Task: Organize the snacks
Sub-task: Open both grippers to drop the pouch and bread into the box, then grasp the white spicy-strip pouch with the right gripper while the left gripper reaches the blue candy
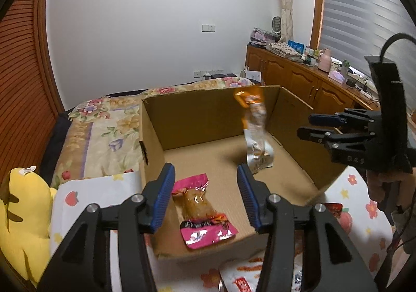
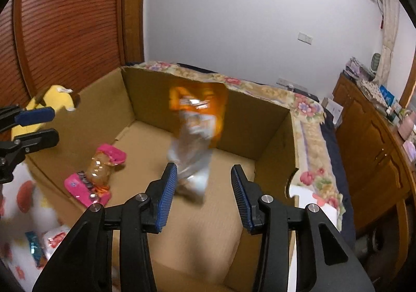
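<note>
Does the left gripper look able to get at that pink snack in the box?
Probably yes. The left gripper is open and hangs right above the pink snack, which lies flat on the floor of the box. The box is open on top and nothing covers the snack.

Pink snack pack (image 1: 204, 211) flat in cardboard box (image 1: 192, 115), orange-silver pack (image 1: 256, 131) upright, blurred

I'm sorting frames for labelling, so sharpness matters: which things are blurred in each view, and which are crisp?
Left wrist view: the orange-and-silver snack packet is smeared, while the pink snack packet and cardboard box are crisp. Right wrist view: the same orange-and-silver packet is more heavily blurred, and the sheet at lower left looks soft; the right gripper itself stays sharp. Both views bend straight edges, fisheye style.
</note>
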Tool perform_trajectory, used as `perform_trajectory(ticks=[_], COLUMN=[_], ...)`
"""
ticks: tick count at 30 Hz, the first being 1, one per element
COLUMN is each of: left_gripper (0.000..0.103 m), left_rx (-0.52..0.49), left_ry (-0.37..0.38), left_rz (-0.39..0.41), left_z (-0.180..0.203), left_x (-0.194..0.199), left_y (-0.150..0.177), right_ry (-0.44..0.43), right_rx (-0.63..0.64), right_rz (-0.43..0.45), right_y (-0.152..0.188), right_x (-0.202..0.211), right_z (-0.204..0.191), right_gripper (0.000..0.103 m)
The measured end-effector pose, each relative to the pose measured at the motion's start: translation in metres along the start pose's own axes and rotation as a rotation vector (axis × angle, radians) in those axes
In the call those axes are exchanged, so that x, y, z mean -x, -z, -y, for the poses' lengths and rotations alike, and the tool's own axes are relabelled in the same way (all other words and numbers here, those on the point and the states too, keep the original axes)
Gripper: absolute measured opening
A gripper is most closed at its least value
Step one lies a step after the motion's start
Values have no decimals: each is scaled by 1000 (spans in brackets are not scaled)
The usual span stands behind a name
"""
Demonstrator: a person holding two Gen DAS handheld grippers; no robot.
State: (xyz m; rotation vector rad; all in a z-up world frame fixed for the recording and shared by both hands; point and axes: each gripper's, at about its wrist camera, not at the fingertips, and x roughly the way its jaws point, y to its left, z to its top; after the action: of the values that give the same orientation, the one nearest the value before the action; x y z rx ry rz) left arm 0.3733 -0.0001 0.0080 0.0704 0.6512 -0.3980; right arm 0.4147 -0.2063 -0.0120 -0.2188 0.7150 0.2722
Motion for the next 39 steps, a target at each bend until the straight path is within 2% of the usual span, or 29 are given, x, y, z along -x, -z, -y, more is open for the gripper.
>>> perform_trajectory(ticks=[4,6,12,17,25,31,39], left_gripper=[52,58,58,58,58,58,58], left_rx=[-7,-8,-17,-24,-18,-3,46], left_ry=[6,8,17,19,22,9,-1], left_rz=[16,24,15,-15,-70,-104,-150], left_z=[3,6,16,24,31,27,19], left_x=[21,32,53,59,62,64,58], left_y=[6,10,33,57,101,135,171], right_ry=[-15,-30,-68,-88,-95,-127,-168], right_rx=[-12,-14,-39,-42,-80,-67,8], right_rz=[46,63,86,79,15,-22,-83], right_y=[1,4,28,56,98,113,123], right_x=[34,52,95,112,112,104,73], right_z=[-2,-5,-15,-27,-34,-47,-77], right_gripper=[43,43,43,43,43,51,54])
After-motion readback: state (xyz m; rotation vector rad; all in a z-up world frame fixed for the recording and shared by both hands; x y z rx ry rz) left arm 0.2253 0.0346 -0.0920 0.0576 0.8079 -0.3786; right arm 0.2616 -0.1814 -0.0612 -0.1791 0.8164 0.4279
